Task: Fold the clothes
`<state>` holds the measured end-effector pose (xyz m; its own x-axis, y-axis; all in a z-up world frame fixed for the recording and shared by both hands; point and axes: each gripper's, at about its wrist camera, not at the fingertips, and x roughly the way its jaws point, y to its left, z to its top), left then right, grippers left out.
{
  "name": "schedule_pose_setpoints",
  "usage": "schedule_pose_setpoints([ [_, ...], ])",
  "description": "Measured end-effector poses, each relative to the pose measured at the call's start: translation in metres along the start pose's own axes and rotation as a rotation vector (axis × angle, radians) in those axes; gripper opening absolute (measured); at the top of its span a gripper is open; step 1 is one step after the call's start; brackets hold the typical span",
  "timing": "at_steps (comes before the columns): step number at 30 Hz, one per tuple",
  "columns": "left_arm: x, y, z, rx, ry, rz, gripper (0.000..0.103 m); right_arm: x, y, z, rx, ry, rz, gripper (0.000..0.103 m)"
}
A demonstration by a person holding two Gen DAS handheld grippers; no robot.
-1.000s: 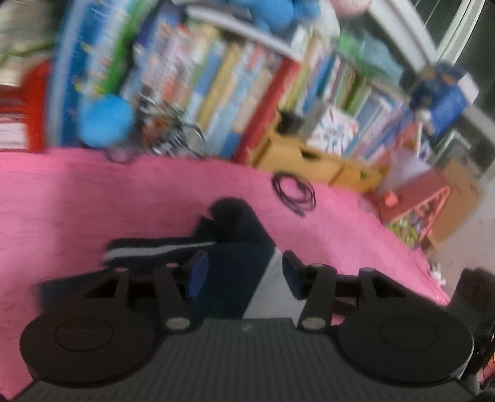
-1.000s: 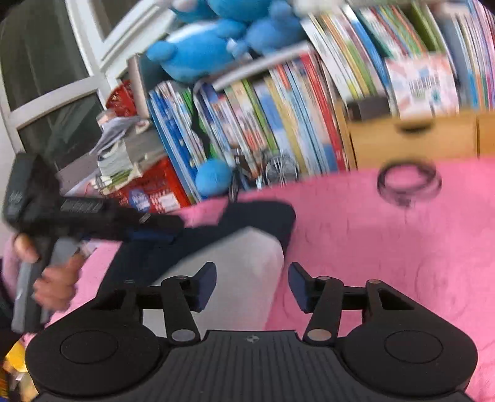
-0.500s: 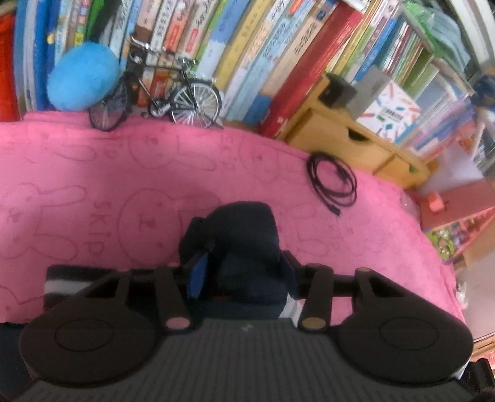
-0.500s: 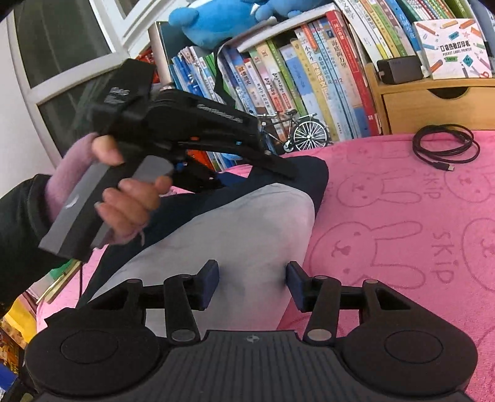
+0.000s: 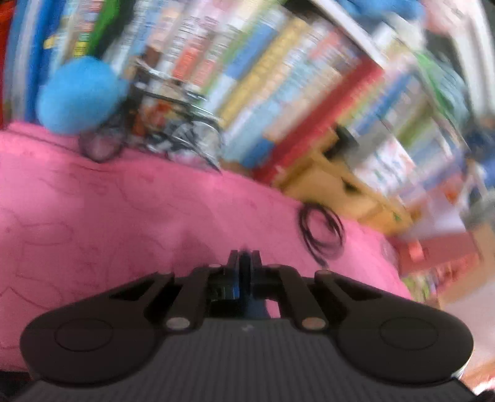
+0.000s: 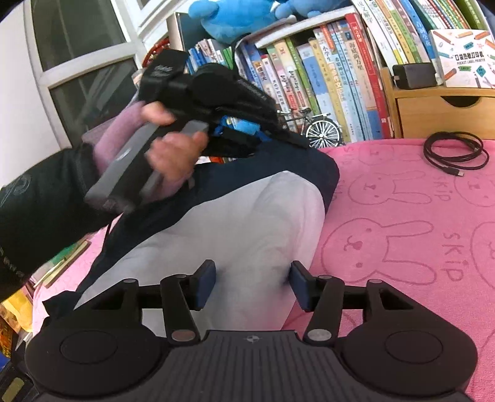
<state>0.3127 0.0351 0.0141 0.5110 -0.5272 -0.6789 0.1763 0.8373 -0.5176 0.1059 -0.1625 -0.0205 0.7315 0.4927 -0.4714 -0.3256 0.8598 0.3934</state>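
Note:
A navy and light grey garment (image 6: 247, 216) lies on the pink rabbit-print blanket (image 6: 402, 232). In the right wrist view my left gripper (image 6: 297, 140), held in a hand, sits at the navy far end of the garment. In the blurred left wrist view its jaws (image 5: 246, 263) are closed, with dark navy cloth (image 5: 253, 304) between and below them. My right gripper (image 6: 252, 283) is open and empty, its fingers either side of the grey cloth at the near end.
A coiled black cable (image 6: 454, 153) lies on the blanket at the right. A model bicycle (image 6: 312, 130), a row of books (image 6: 324, 86), a wooden drawer box (image 6: 439, 111) and blue plush toys (image 6: 241, 18) stand behind.
My left gripper has closed on the navy end of the garment and is moving, blurring its view. My right gripper stays open over the grey cloth.

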Motion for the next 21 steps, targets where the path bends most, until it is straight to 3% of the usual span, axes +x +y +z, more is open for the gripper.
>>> schedule_pose_setpoints([
  [1,-0.004,-0.007,0.002,0.038,-0.019,0.049,0.004,0.000,0.000,0.000,0.003,-0.002,0.003,0.058],
  [3,-0.020,-0.034,-0.003,0.219,-0.048,0.133,0.004,-0.001,-0.004,0.001,0.026,-0.002,0.017,0.059],
  [8,-0.063,-0.103,-0.062,0.747,-0.045,0.144,0.009,0.000,-0.018,0.003,0.104,0.013,0.042,0.060],
  [10,-0.061,-0.117,-0.092,0.885,0.003,0.145,0.009,-0.001,-0.016,0.004,0.102,0.028,0.033,0.060],
  [13,-0.045,-0.129,-0.127,0.979,0.098,0.187,0.016,-0.004,-0.010,0.004,0.079,0.050,0.009,0.061],
  [15,-0.035,-0.138,-0.140,1.019,0.123,0.241,0.027,-0.005,-0.002,0.003,0.050,0.068,0.005,0.063],
  [17,-0.029,-0.149,-0.146,1.051,0.125,0.287,0.041,-0.006,0.004,0.002,0.029,0.087,0.006,0.068],
  [21,-0.014,-0.161,-0.151,1.113,0.165,0.340,0.052,-0.010,0.009,0.001,0.023,0.111,0.008,0.070],
])
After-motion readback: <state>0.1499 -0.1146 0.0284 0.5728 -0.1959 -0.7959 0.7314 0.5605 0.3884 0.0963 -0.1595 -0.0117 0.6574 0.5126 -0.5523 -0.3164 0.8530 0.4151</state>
